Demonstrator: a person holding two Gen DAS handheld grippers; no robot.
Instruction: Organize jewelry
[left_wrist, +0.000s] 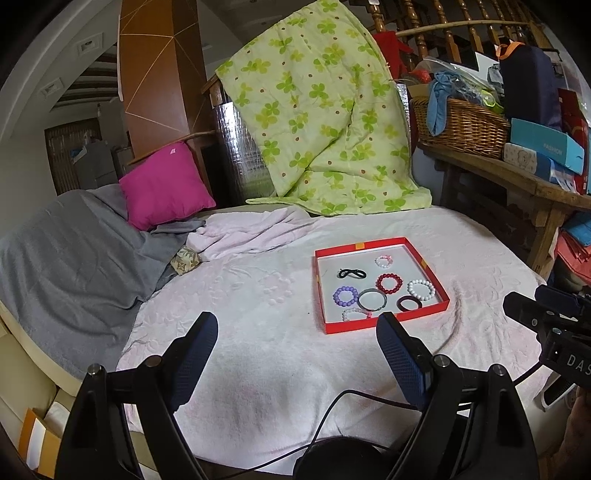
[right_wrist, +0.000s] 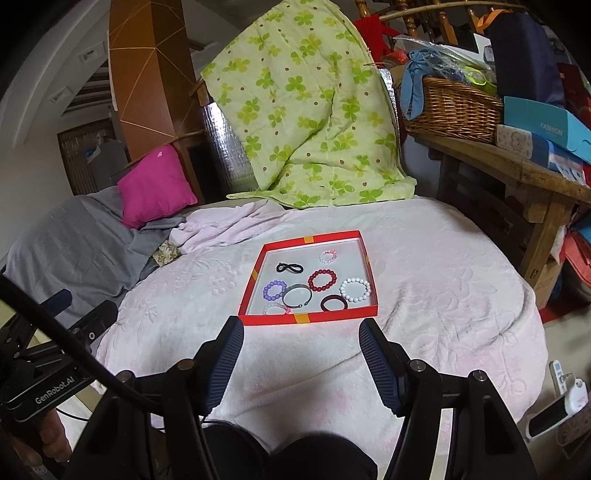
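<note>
both claws released, hovering short of the red tray (right_wrist: 308, 318)

we'd lower the right gripper (right_wrist: 301, 334) straight over 1 bracelet — the dark ring (right_wrist: 333, 303) — keeping the left gripper (left_wrist: 297, 328) clear.

Red tray (right_wrist: 309, 318) flat on blanket, holding 8 bracelets, black band (right_wrist: 289, 268) twisted

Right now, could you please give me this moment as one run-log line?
left tool: open, empty | right tool: open, empty | shallow red cardboard tray: on pink blanket, holds beaded bracelets | grasp: not yet begun
</note>
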